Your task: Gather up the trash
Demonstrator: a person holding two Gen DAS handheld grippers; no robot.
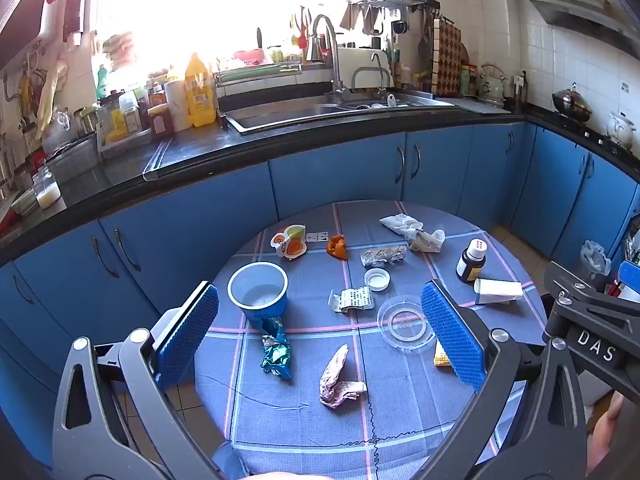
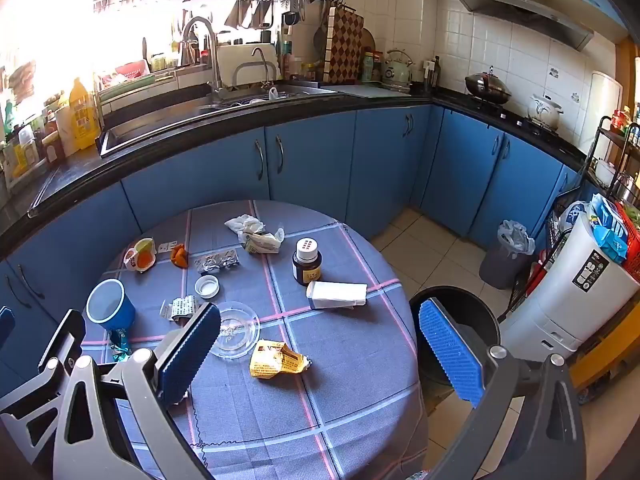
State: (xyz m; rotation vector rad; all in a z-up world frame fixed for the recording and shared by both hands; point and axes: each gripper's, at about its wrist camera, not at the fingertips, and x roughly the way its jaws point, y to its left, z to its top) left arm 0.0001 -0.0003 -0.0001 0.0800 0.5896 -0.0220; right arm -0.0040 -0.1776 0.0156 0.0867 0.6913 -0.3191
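Note:
Trash lies on the round table with a blue checked cloth [image 1: 400, 432]: a crumpled pink-white wrapper [image 1: 338, 380], a teal foil wrapper [image 1: 276, 350], a yellow wrapper [image 2: 278, 360], a printed paper scrap [image 1: 352, 299], a foil blister pack [image 1: 382, 256], white tissue [image 1: 412, 228] and an orange piece [image 1: 337, 246]. My left gripper [image 1: 320, 340] is open and empty above the near table, the pink-white wrapper between its fingers. My right gripper [image 2: 320, 356] is open and empty above the table's right edge. A black bin [image 2: 460, 332] stands on the floor beside the table.
A blue cup [image 1: 260, 292], a clear lid [image 1: 404, 322], a white cap [image 1: 377, 279], a brown bottle [image 2: 307, 262] and a white box [image 2: 336, 294] are on the table. Blue cabinets and a sink counter [image 1: 320, 116] lie beyond. A white appliance [image 2: 572, 292] stands at right.

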